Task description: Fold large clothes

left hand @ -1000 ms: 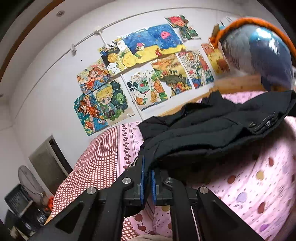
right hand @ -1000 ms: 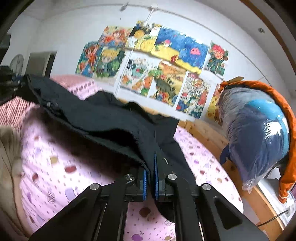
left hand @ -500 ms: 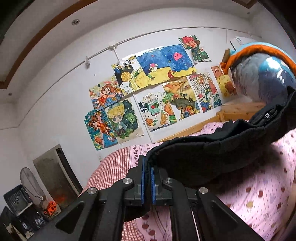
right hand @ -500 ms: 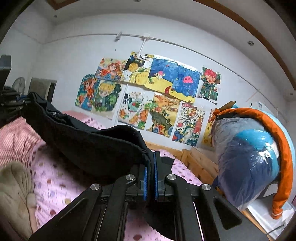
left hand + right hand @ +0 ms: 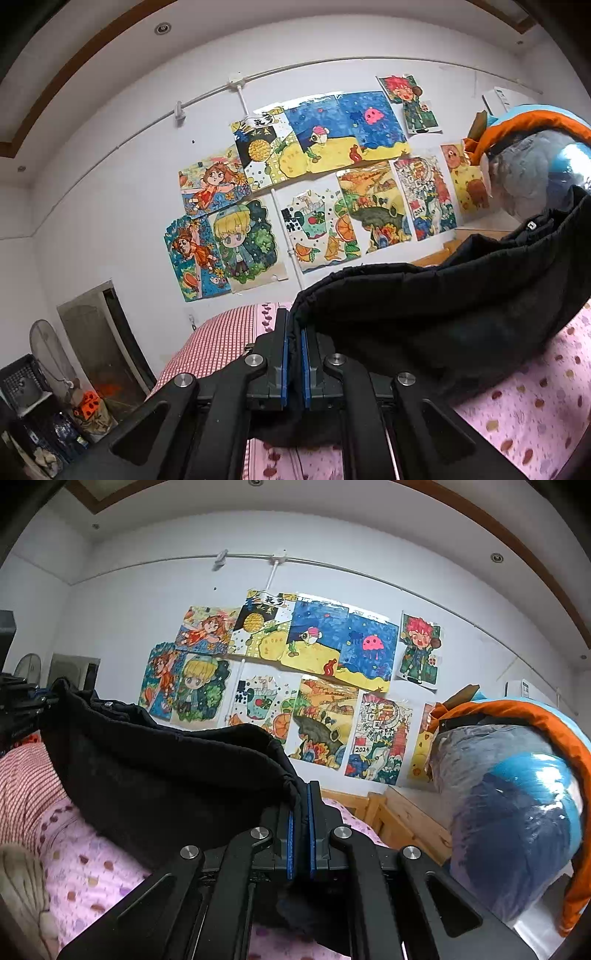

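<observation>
Nearest you: your left gripper (image 5: 293, 362) is clamped tight on one edge of the black jacket (image 5: 424, 314), blue pads pressed onto the cloth with a fold hanging below the fingers. Your right gripper (image 5: 300, 834) is clenched the same way on the opposite edge of the same jacket (image 5: 166, 771), with a tuft of fabric poking out underneath.

Between your hands: the garment hangs slung in a shallow sag, lifted above the pink dotted bedsheet (image 5: 528, 417). No part that shows lies flat on the bed, though the far underside is hidden. A small tab or snap shows on its upper edge in the left wrist view.

Beyond: a red checked cover (image 5: 218, 339) at the bed's far end, a wooden bed frame (image 5: 399, 812), a plastic-wrapped bundle with orange trim (image 5: 517, 797), and children's drawings (image 5: 295, 686) on the wall.

Progress, as a judgement: you are early. The jacket is gripped and raised, but no crease or doubled panel is visible, so no fold looks finished. Left to do: lay it out or bring one side over the other, settle it on the sheet, release, then make the remaining folds.
</observation>
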The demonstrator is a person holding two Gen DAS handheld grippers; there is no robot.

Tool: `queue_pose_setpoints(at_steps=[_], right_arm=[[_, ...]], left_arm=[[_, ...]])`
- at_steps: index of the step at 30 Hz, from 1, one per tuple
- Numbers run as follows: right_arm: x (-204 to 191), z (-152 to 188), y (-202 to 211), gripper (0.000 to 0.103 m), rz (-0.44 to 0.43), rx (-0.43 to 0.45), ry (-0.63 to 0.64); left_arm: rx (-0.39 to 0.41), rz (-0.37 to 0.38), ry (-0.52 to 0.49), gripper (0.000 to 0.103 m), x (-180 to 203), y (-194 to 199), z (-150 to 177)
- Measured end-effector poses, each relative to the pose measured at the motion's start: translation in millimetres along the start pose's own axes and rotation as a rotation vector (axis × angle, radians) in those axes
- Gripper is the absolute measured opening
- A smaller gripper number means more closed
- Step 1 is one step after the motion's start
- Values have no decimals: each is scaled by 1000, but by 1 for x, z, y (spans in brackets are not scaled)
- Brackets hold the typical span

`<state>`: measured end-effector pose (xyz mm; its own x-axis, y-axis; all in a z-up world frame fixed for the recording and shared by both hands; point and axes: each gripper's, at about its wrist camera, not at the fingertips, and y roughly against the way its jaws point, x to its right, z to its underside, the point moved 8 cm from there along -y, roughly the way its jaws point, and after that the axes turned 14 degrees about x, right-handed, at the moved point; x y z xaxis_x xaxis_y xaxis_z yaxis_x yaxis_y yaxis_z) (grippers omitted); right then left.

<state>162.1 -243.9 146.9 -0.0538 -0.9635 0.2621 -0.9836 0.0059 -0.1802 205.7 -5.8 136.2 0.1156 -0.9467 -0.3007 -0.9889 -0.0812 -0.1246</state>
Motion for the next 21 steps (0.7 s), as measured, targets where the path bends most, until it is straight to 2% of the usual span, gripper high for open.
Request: queue_pose_setpoints(at_steps=[8, 12, 17, 21], right_arm=[[9, 14, -52, 5, 29, 47, -81], [10, 20, -81, 5, 42, 59, -63], [9, 31, -136, 5, 28, 37, -38], [4, 41, -182, 5, 18, 12, -4]], left_arm=[[20, -10, 3, 6, 7, -50, -2], [20, -18, 13, 6, 9, -82, 0], [-18, -9, 50, 6, 12, -136, 7], [-47, -6, 30, 6, 19, -180, 17]])
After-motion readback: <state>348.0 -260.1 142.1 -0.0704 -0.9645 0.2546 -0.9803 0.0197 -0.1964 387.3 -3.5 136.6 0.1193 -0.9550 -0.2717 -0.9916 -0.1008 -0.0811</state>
